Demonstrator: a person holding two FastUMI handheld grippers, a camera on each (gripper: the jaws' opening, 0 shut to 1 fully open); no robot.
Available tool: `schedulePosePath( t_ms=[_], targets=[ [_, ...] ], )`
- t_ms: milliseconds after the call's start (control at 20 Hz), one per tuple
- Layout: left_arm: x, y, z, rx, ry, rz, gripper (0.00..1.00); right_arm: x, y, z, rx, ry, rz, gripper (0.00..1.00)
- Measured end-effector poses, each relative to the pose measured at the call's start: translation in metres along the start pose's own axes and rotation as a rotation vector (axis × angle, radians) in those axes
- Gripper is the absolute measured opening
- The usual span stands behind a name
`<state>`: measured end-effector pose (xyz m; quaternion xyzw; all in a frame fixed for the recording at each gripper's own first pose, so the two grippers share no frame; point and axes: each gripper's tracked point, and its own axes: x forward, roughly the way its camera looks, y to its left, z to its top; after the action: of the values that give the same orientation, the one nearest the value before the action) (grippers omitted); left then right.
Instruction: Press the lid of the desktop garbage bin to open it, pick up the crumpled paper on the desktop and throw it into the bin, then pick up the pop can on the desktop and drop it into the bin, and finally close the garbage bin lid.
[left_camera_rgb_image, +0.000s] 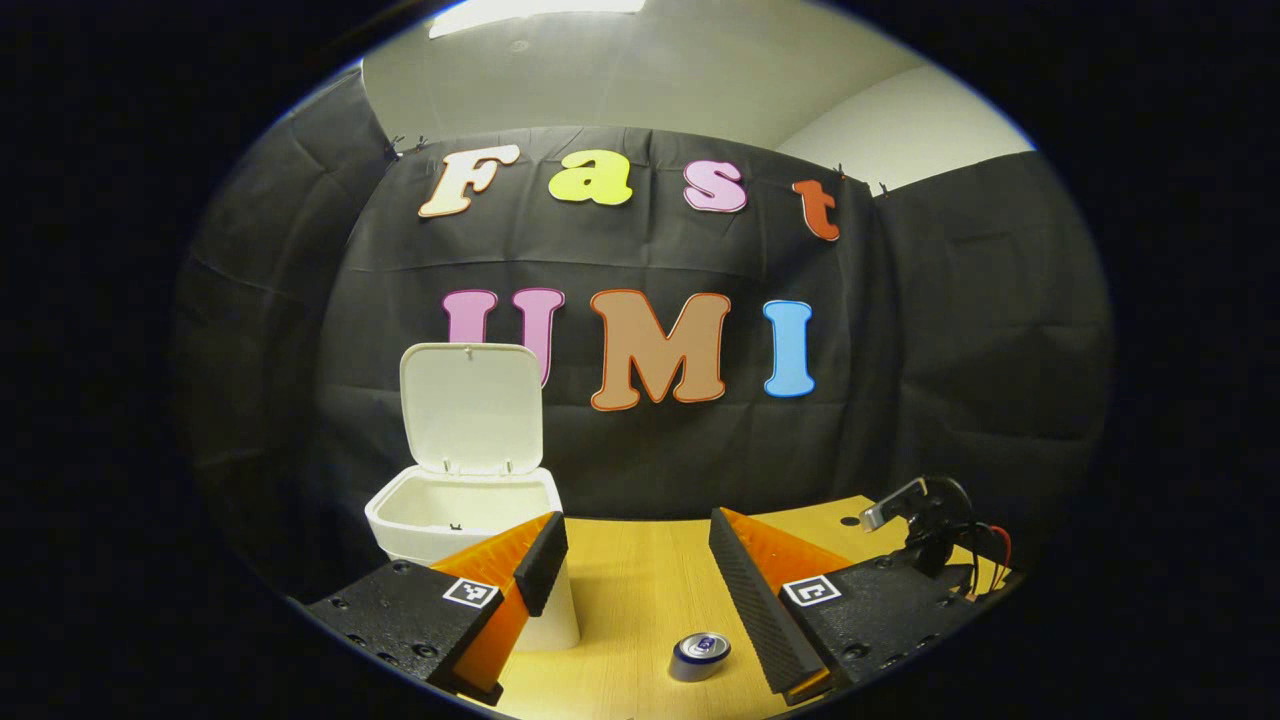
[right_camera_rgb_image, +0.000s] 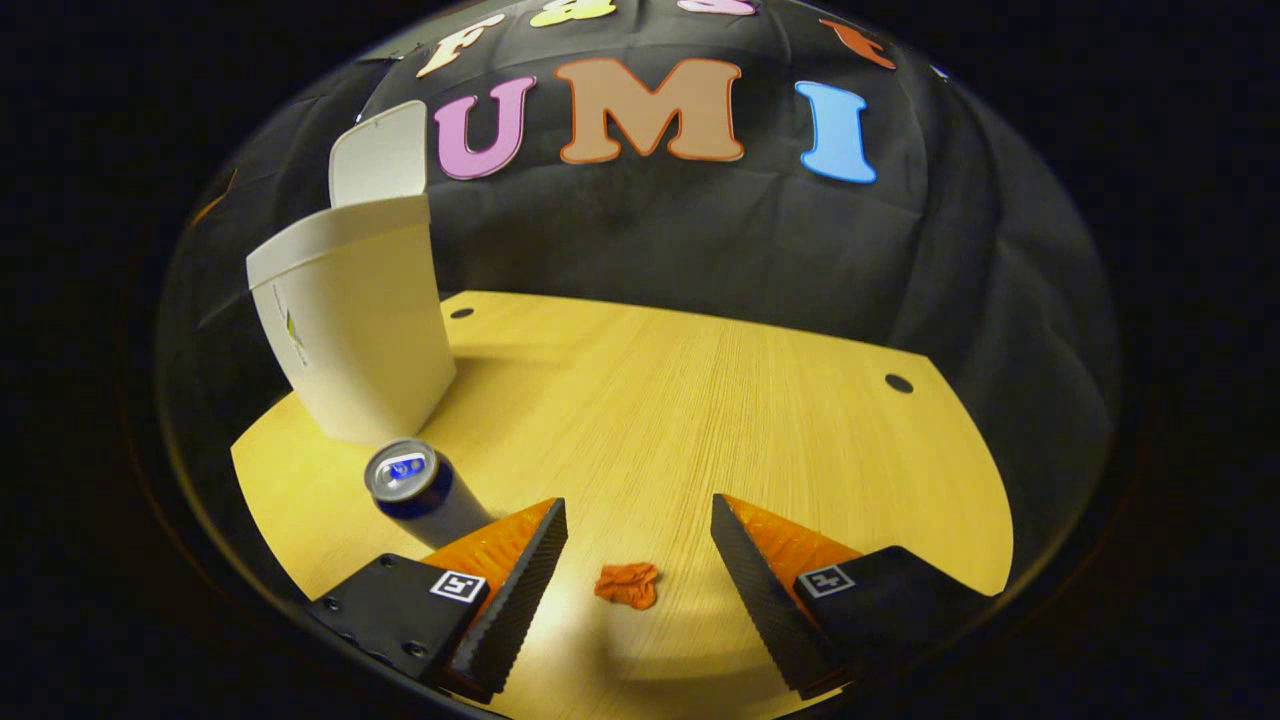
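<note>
The right tool hangs low over the counter with its fingers spread wide and nothing between them but the crumpled paper, which lies on the wood in the gap, touching neither finger. Just beside the left finger of that tool stands the pop can, upright with its top facing up, and past it near the counter's far left edge sits the garbage bin, its lid raised.

The left tool is also spread wide and empty, held higher and facing the bin, whose open mouth can be seen from the left gripper view.

The paper looks light and soft: it should crush a little under the fingers, so closing fully across its middle seems the safe grip, though so small a wad could slide on smooth wood if only one finger meets it first. The can is stiff but thin-walled and smooth; a hold across its body about midway up, with moderate squeeze, ought to keep it from slipping or denting. Whether it is full or empty cannot be told.

The inside bottom of the bin is hidden, so what lies in it is unknown. In the left gripper view a dark device with wires sits at the counter's right edge, hard to make out
</note>
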<state>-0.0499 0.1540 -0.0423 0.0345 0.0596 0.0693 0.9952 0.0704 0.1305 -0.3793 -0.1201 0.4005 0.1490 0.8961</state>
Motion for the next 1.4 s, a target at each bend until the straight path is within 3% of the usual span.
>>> schedulePosePath(
  t_ms=[500,700,800,850,1100,1400],
  targets=[
    [-0.007,0.011,-0.011,0.006,0.036,0.029,0.87,0.032,-0.003,-0.061,-0.021,0.182,-0.016,0.96],
    [-0.007,0.013,-0.014,0.014,0.047,0.031,0.87,0.035,0.004,-0.066,0.000,0.207,0.037,0.97],
    [-0.005,0.013,-0.016,0.008,0.053,0.028,0.89,0.040,0.004,-0.063,-0.012,0.181,0.033,0.76],
    [-0.005,0.013,-0.017,0.007,0.054,0.027,0.89,0.039,0.005,-0.062,-0.017,0.172,0.041,0.50],
    [-0.001,0.020,-0.019,0.000,0.056,0.027,0.89,0.029,0.006,-0.043,0.016,0.113,0.066,0.37],
    [0.012,0.027,-0.022,-0.018,0.060,0.009,0.89,-0.024,0.039,0.082,0.063,-0.184,0.156,0.37]
  ],
)
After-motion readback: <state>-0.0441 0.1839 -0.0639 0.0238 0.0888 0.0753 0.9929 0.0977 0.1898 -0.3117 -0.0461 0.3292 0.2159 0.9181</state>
